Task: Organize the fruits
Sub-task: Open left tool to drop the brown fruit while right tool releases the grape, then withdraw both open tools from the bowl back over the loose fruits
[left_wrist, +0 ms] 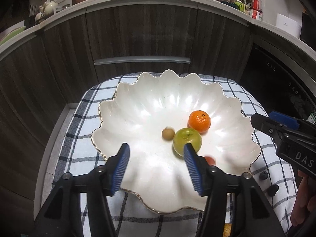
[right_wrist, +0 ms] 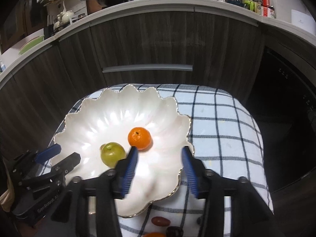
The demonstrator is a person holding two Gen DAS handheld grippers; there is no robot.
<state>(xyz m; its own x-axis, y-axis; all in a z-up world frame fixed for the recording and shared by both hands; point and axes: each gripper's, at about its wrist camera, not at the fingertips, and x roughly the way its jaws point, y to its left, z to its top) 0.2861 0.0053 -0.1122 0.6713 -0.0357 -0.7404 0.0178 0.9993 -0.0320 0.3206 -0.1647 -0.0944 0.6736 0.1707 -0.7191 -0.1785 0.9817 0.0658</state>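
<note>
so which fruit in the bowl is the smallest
The little tan-brown round fruit, left of the green apple in the left wrist view. It is clearly smaller than the apple and the orange mandarin; in the right view the apple nearly hides it.

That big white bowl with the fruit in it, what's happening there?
A person holds a gripper in each hand over a scalloped white bowl on a checked cloth. An orange, a green apple and a small brown fruit are already in it. The left gripper and right gripper are both open and empty. A few more fruits, like a red one, wait on the cloth.
</note>
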